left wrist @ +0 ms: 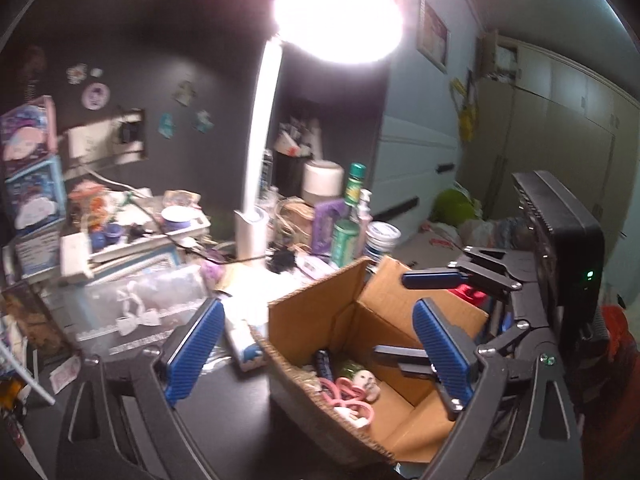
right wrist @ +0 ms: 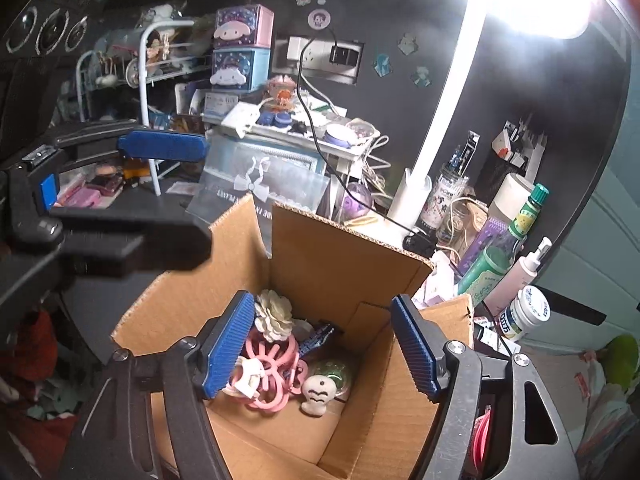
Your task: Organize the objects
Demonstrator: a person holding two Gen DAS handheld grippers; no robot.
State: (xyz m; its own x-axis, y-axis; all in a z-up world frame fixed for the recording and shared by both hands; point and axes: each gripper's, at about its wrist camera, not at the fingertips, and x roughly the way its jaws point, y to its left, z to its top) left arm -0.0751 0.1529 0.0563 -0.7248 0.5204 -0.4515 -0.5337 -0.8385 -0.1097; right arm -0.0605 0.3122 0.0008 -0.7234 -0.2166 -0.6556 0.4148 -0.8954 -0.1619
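Cardboard box [right wrist: 304, 240] stands open on the dark desk [left wrist: 224, 408], just in front of the white lamp post [right wrist: 436, 128], and every place below is told from that box. At its bottom lie a pink looped plastic piece [right wrist: 276, 380], a cream fabric flower [right wrist: 276, 314], a small cream figure with a drawn face [right wrist: 316, 396], a greenish round thing [right wrist: 334, 372] and a dark blue wrapper [right wrist: 316, 338] whose print is too blurred to read. The near wall of the box is cut off by the lower edge of the right wrist view.

The right claw [right wrist: 320, 346] hangs over the box mouth, its blue pads apart with nothing between them; its left pad hides part of the pink piece. The left claw [left wrist: 316, 348] sits at the box's left rim, spread wide and empty.

Behind the box, bottles and jars [right wrist: 516, 256] crowd together, partly hiding one another. The lamp head [left wrist: 338, 14] is blown out to white glare. To the box's left, a clear lace-trimmed case [left wrist: 140, 300] is smeared by blur.
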